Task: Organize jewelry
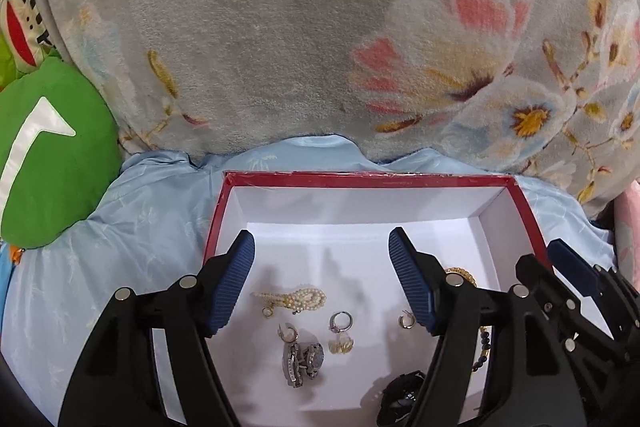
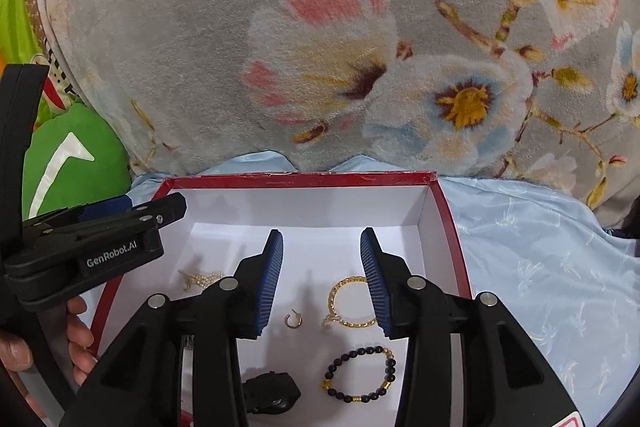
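A red box (image 1: 372,182) with a white inside sits on a pale blue sheet (image 1: 132,239), its far edge close to a grey flowered blanket (image 1: 256,39). A green cushion (image 1: 52,151) lies off the box's left side.

All the jewelry lies on the box floor. Toward the left edge is a bunch of pearl strands (image 1: 296,299) with a small gold earring (image 1: 289,334) just nearer the front edge. Below that sits a silver watch (image 1: 302,359). Near the middle lie a silver ring (image 1: 341,321) and a pale gold piece (image 1: 341,346) just beside it, then a small hoop (image 2: 293,319). A black watch (image 2: 272,393) lies by the front edge. Toward the right edge is a gold bangle (image 2: 349,303), and nearer the front edge a dark bead bracelet (image 2: 362,373), apart from it.

The left gripper (image 1: 322,283) hangs over the left half of the box with its blue pads wide apart, nothing between them but the pearls on the floor beneath. The right gripper (image 2: 322,283) hangs over the right half, pads apart though less wide, holding nothing; its right pad hides part of the bangle. A hand (image 2: 76,339) grips the left tool's handle by the box's left edge.
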Demonstrator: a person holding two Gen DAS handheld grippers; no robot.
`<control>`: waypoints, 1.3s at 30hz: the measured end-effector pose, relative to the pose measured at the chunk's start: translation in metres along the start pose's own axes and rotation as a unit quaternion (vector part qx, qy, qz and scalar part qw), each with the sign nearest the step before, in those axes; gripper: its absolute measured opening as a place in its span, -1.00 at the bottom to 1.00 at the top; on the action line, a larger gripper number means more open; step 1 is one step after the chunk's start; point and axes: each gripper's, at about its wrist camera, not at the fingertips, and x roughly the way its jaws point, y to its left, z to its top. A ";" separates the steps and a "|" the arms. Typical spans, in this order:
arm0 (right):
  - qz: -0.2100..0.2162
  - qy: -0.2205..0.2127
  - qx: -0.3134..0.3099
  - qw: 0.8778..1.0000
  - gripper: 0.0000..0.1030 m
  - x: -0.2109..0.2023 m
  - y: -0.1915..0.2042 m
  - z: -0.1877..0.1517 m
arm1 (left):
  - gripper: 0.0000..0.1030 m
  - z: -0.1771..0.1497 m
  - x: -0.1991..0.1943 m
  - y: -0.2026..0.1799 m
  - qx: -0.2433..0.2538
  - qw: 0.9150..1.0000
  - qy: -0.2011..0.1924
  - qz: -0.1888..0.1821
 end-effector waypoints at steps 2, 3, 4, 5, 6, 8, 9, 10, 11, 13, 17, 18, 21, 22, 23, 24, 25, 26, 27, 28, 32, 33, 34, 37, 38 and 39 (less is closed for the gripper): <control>0.002 -0.002 0.002 1.000 -0.21 -0.002 0.000 0.000 | 0.30 0.000 0.000 0.001 0.000 1.000 0.000 -0.003; 0.003 -0.004 0.004 1.000 -0.21 -0.003 0.000 0.001 | 0.31 0.000 -0.001 0.001 0.001 1.000 0.000 -0.002; 0.004 -0.004 0.004 1.000 -0.20 -0.004 0.001 0.001 | 0.31 -0.001 -0.001 0.000 0.002 1.000 -0.001 0.000; 0.004 -0.006 0.004 1.000 -0.20 -0.006 0.002 0.000 | 0.30 -0.001 -0.002 0.000 0.004 1.000 -0.002 0.000; 0.004 -0.007 0.004 1.000 -0.20 -0.007 0.002 0.000 | 0.30 -0.002 -0.003 0.000 0.006 1.000 -0.002 0.001; 0.005 -0.006 0.003 1.000 -0.20 -0.008 0.003 0.000 | 0.30 -0.003 -0.004 0.000 0.007 1.000 -0.002 0.000; 0.004 -0.006 0.002 1.000 -0.20 -0.009 0.004 -0.001 | 0.30 -0.004 -0.005 0.000 0.007 1.000 -0.001 0.001; 0.004 -0.006 0.001 1.000 -0.20 -0.009 0.005 -0.002 | 0.30 -0.004 -0.005 -0.001 0.007 1.000 -0.001 0.001; 0.004 -0.004 0.000 1.000 -0.20 -0.009 0.006 -0.003 | 0.31 -0.005 -0.006 -0.001 0.008 1.000 -0.001 0.001; 0.004 -0.002 0.001 1.000 -0.20 -0.009 0.006 -0.005 | 0.30 -0.006 -0.007 -0.002 0.009 1.000 -0.001 0.001; 0.004 0.002 0.005 1.000 -0.15 -0.010 0.006 -0.008 | 0.30 -0.010 -0.008 -0.002 0.010 1.000 0.001 0.002; 0.003 0.002 0.005 1.000 -0.12 -0.010 0.006 -0.009 | 0.30 -0.010 -0.008 -0.002 0.010 1.000 0.002 0.002; -0.001 0.002 0.003 1.000 -0.05 -0.012 0.007 -0.011 | 0.31 -0.012 -0.009 -0.003 0.012 1.000 0.002 0.002; -0.002 0.002 0.004 1.000 -0.04 -0.012 0.007 -0.012 | 0.30 -0.012 -0.010 -0.003 0.012 1.000 0.002 0.003; -0.003 0.003 0.006 1.000 -0.01 -0.013 0.007 -0.012 | 0.31 -0.012 -0.010 -0.003 0.012 1.000 0.002 0.003; -0.004 0.003 0.007 1.000 0.02 -0.013 0.007 -0.013 | 0.31 -0.013 -0.011 -0.003 0.012 1.000 0.002 0.004; -0.005 0.002 0.007 1.000 0.02 -0.014 0.006 -0.013 | 0.30 -0.014 -0.011 -0.002 0.012 1.000 0.002 0.004; -0.006 0.003 0.008 1.000 0.03 -0.014 0.006 -0.013 | 0.30 -0.015 -0.012 -0.002 0.012 1.000 0.003 0.004; -0.007 0.003 0.009 1.000 0.04 -0.014 0.006 -0.014 | 0.31 -0.017 -0.013 -0.002 0.012 1.000 0.004 0.004; -0.006 0.005 0.010 1.000 0.04 -0.015 0.005 -0.014 | 0.31 -0.018 -0.013 -0.001 0.013 1.000 0.005 0.005; -0.013 0.009 0.014 1.000 0.12 -0.018 0.004 -0.018 | 0.31 -0.024 -0.016 0.001 0.011 1.000 0.008 0.007; -0.015 0.009 0.016 1.000 0.19 -0.020 0.004 -0.020 | 0.31 -0.025 -0.017 0.001 0.011 1.000 0.009 0.007; -0.019 0.010 0.018 1.000 0.23 -0.022 0.004 -0.022 | 0.33 -0.027 -0.019 0.001 0.011 1.000 0.009 0.008; -0.045 0.011 0.016 0.999 0.33 -0.030 0.007 -0.030 | 0.45 -0.036 -0.027 0.001 0.012 1.000 0.007 0.015; -0.053 0.010 0.014 0.998 0.36 -0.034 0.009 -0.033 | 0.48 -0.039 -0.031 0.001 0.013 1.000 0.004 0.020; -0.059 0.009 0.012 0.998 0.40 -0.037 0.010 -0.036 | 0.51 -0.042 -0.034 0.002 0.014 1.000 0.002 0.023</control>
